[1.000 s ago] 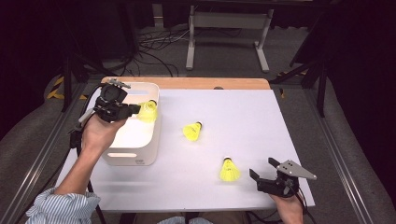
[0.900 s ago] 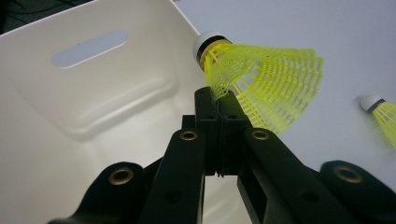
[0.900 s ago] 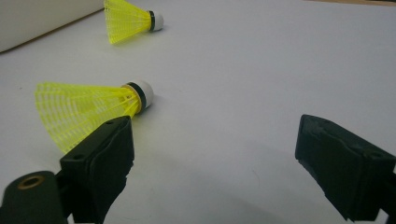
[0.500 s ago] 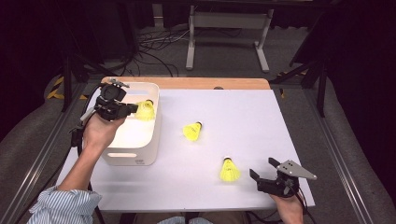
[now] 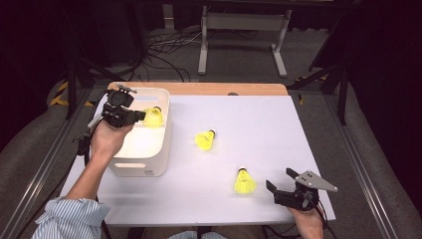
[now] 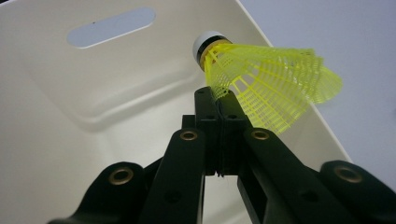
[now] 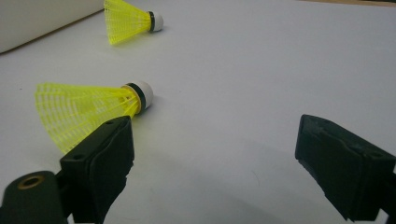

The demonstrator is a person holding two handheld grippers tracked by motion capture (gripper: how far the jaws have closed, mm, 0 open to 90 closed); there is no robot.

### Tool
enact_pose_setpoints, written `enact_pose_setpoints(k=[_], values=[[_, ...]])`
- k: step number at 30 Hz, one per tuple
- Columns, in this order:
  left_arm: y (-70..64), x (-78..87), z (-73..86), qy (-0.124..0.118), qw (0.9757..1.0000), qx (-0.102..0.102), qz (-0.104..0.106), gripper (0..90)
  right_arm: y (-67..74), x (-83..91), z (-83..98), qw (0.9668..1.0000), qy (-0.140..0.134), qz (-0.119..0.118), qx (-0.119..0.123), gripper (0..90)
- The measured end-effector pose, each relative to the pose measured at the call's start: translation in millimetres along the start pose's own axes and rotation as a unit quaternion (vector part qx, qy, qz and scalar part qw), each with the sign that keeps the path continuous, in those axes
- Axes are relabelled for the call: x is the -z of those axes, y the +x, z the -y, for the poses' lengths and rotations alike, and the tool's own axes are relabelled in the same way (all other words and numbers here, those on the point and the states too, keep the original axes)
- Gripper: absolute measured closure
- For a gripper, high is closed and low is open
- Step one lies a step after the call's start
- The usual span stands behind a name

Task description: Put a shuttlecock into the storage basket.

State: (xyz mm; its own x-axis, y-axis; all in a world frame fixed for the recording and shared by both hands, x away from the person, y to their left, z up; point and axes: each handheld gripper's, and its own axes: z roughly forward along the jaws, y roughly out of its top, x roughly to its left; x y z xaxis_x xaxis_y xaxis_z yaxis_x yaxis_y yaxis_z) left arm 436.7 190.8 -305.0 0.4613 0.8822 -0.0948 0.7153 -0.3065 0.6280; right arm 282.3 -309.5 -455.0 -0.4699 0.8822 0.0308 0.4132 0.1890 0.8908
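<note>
**Ann:** Left gripper (image 5: 141,116) is clamped tight on a shuttlecock (image 5: 153,117), pinching the yellow skirt right at its edge, jaws pressed together.

**Ben:** And where is that shuttlecock hanging?

**Ann:** Inside the white bin (image 5: 149,164), near its far right wall, cork (image 6: 208,43) pointing at the slotted handle, clear of the floor of the bin.

**Ben:** Right gripper (image 5: 281,181)?

**Ann:** Jaws spread wide, nothing between them, low at the table's (image 5: 298,129) near right corner. A second shuttlecock (image 5: 244,182) lies just beside its left jaw, skirt toward the person.

**Ben:** The third (image 5: 205,139)?

**Ann:** Mid-table, lying on its side, between the bin and the second one.
</note>
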Motion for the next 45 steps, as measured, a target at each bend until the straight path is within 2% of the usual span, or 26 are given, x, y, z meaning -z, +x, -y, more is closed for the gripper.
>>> enact_pose_setpoints(k=[26,33,42,45], values=[[16.6,-29.2,1.7,0.016,0.9994,0.030,-0.006,89.5,0.1,-0.3,0.0,1.0000,0.001,-0.002,0.000,12.3],[19.7,-40.3,0.8,0.031,0.9986,0.043,-0.004,89.5,0.0,-0.8,0.2,1.0000,0.003,-0.005,0.001,12.3],[22.6,-52.4,-0.7,0.058,0.9971,0.048,-0.006,89.4,0.1,-1.0,0.2,1.0000,0.003,-0.007,0.000,12.2],[23.2,-53.2,-0.9,0.060,0.9970,0.048,-0.009,89.4,0.1,-0.9,0.2,1.0000,0.003,-0.007,0.000,12.2]])
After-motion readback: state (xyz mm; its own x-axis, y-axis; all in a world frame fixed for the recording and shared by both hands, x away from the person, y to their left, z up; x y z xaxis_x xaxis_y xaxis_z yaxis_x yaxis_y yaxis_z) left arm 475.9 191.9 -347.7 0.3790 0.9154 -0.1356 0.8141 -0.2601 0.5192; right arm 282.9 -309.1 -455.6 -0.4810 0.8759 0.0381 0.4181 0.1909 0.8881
